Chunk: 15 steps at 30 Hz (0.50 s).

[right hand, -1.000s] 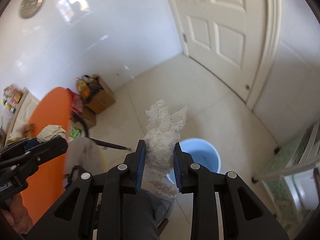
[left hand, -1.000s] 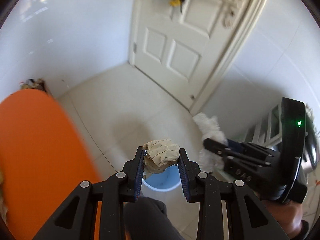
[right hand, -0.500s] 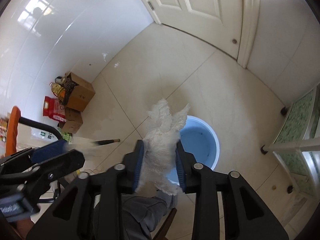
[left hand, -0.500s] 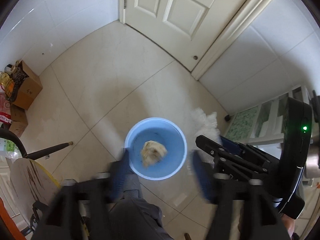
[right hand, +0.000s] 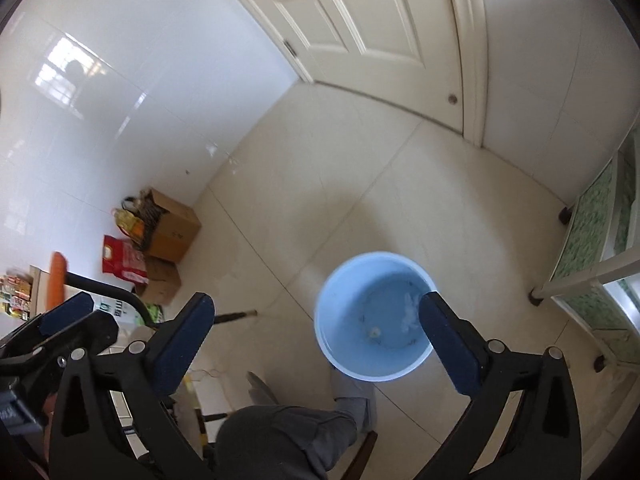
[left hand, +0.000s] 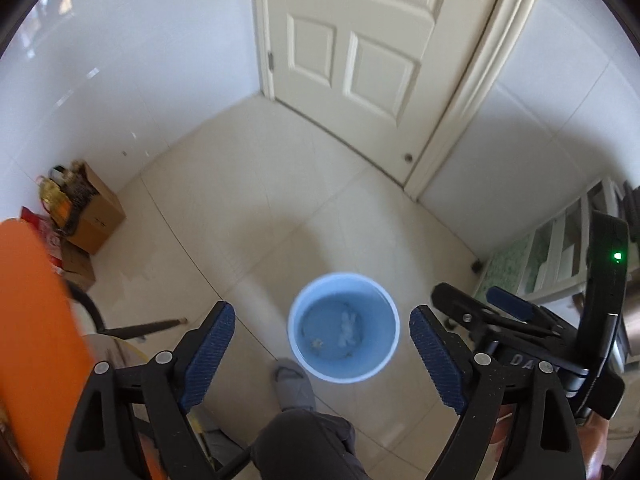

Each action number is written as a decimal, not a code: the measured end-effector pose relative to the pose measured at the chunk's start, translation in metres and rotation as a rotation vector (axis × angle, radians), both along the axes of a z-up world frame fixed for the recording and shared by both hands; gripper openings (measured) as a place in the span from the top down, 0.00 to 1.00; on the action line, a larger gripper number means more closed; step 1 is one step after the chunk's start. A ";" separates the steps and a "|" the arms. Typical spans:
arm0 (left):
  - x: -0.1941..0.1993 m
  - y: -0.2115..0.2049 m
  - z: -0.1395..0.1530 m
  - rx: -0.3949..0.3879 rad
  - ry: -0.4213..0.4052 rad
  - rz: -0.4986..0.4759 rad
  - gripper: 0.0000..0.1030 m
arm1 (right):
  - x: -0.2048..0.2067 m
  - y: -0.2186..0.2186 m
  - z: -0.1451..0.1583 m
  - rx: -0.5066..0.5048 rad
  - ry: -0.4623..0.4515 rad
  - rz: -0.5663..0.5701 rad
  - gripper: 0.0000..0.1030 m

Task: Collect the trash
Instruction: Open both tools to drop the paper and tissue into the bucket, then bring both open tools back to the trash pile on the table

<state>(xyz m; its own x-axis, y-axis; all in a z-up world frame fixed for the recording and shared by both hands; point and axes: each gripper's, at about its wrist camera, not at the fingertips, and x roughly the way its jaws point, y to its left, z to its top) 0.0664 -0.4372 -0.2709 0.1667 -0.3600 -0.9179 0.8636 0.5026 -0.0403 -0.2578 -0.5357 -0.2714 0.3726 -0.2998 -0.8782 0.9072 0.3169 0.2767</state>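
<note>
We see left gripper (left hand: 322, 338) spread wide, holding nothing — right gripper (right hand: 316, 322) likewise wide apart, nothing between pads. Blue bucket (left hand: 298, 344) on tiled floor (left hand: 256, 208) below both; white tissue (left hand: 347, 326) and small crumpled wad (left hand: 317, 343) lie at its bottom

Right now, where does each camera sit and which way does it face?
Left wrist: on the left gripper, tilted down at the blue bucket and door; fingers open, knee and slipper below, right gripper at right.
Right wrist: on the right gripper, steeply down at the bucket; fingers open, knee below, left gripper at left.
Shared: bucket, door, cardboard box.
</note>
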 end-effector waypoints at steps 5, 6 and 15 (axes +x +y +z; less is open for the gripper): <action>-0.017 0.052 0.046 -0.117 -0.082 0.043 0.17 | 0.010 0.032 0.054 -0.102 -0.062 0.029 0.00; -0.019 0.069 0.059 -0.155 -0.099 0.062 0.17 | 0.014 0.040 0.065 -0.123 -0.073 0.045 0.00; -0.051 0.206 0.131 -0.327 -0.241 0.284 0.16 | 0.091 0.152 0.163 -0.330 -0.211 0.266 0.00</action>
